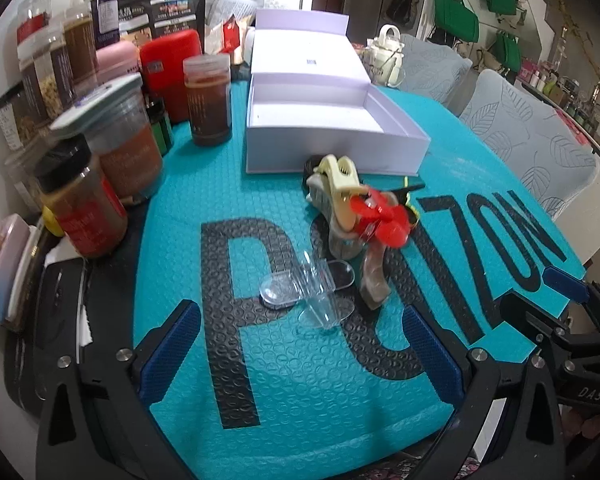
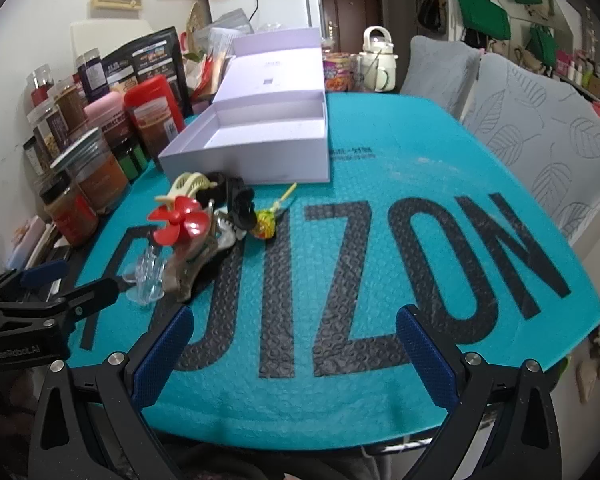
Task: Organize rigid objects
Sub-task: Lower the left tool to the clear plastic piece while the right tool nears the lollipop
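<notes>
I see a cluttered kitchen-like room: a white fridge [image 2: 276,4] at the back, green bags [image 2: 484,16] hung on the wall, and two grey leaf-patterned chairs [image 2: 540,128] drawn up to my table. The table is covered by a teal bubble mat [image 2: 380,184] with big black letters.

I take the white box [image 1: 324,136] as my landmark. It sits open on the mat, lid [image 1: 304,52] tipped back, and I see nothing in its tray. Left of the box stand spice jars [image 1: 208,100], a red case [image 1: 172,68] and a black pouch [image 1: 168,4].

Just in front of the box lies the pile I have to sort: a cream clip [image 1: 336,176] nearest the box, a red clip [image 1: 376,216] shaped like a small fan lying on a mottled brown clip [image 1: 374,280], a black clip [image 2: 240,200] beside them, and a lollipop [image 2: 264,226] at the pile's right edge. A clear clip [image 1: 316,292] lies at the near end of the pile, farthest from the box.

My left gripper [image 1: 300,344] is released, its blue pads spread wide with the clear clip just ahead of them, nothing held. My right gripper [image 2: 296,356] is also spread wide and grasps nothing, over the letters well to the right of the pile.
</notes>
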Demonstrator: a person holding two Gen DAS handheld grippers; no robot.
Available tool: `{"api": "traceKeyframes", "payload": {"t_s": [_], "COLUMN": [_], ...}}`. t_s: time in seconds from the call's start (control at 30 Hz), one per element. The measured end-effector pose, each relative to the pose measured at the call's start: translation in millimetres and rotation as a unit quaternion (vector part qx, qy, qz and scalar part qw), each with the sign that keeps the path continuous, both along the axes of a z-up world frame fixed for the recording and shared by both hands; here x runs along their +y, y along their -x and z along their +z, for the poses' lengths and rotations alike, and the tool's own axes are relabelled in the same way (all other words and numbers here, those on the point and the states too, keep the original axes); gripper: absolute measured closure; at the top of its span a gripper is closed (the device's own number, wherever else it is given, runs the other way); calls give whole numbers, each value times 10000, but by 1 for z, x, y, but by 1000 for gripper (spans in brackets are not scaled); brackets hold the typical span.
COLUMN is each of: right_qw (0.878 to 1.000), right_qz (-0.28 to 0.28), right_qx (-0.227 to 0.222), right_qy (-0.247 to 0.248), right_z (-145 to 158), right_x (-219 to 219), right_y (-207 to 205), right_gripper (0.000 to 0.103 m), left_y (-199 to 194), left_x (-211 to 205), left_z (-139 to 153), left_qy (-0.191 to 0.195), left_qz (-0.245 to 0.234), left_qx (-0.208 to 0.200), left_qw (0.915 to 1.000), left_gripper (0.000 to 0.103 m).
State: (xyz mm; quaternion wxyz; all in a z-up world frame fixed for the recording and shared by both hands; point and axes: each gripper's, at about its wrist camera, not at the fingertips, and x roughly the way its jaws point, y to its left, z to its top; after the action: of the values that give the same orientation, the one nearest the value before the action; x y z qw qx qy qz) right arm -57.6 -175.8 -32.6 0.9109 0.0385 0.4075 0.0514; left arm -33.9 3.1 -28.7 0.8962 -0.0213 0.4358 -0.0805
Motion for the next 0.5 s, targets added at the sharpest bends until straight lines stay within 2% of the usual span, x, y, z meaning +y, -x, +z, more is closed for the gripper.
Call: {"api": "traceKeyframes", "payload": {"t_s": [0.2, 0.37, 0.5], "right_qw": [9999, 9998, 9997], "right_qz": [41, 63, 80], "right_qx": [134, 183, 226], "right_qy": [-12, -21, -34], "right_z": [-12, -15, -17], "right_x": [1, 3, 4], "right_y": [-5, -16, -27], "right_gripper": [0, 0, 0], "left_y": [-10, -17, -26], "left_x": [2, 7, 13], "left_z": [-21, -26, -25], "left_qy": [142, -8, 99], "left_qz": [-85, 70, 113], "left_qx": [234, 188, 170], "left_qw": [9996, 9998, 9997], "left_gripper": [0, 3, 6]}}
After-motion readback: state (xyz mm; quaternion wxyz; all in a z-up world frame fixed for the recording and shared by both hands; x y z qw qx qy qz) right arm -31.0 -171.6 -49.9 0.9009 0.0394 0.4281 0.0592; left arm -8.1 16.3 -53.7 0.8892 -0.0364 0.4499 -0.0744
